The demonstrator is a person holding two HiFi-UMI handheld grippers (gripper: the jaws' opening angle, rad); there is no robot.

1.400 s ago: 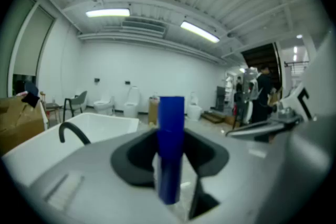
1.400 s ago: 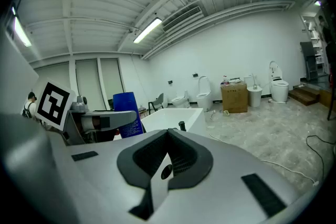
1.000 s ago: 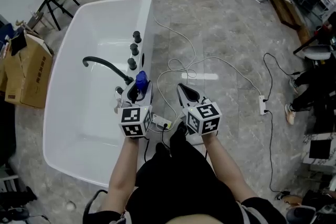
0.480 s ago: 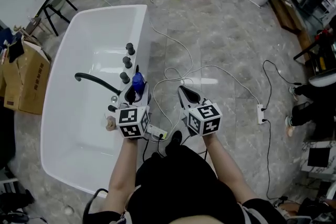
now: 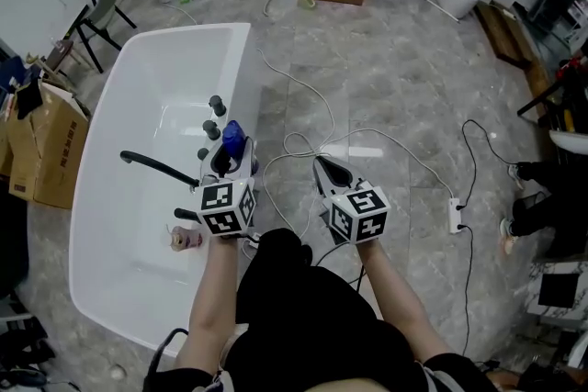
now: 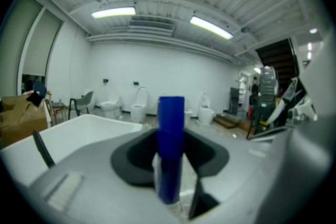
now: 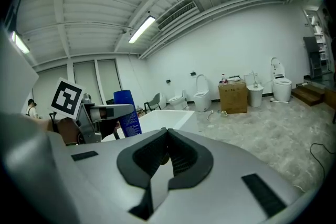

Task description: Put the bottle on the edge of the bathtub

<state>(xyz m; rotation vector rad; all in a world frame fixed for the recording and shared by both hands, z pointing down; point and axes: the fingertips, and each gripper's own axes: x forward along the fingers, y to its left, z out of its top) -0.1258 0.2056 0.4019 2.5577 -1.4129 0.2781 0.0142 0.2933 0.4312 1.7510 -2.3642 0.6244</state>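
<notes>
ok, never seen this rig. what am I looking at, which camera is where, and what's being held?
No robot here: a person holds a two-jaw gripper in each hand; the marker cubes belong to the grippers. The overhead picture comes from a camera on the person's head, looking down. The other two come from cameras riding on each gripper, looking along its jaws. Below: a grey floor with a white bathtub, its black faucet and loose cables. The left gripper is clamped on a blue bottle, held in the air near the tub's rim. The right gripper is shut and empty.
</notes>
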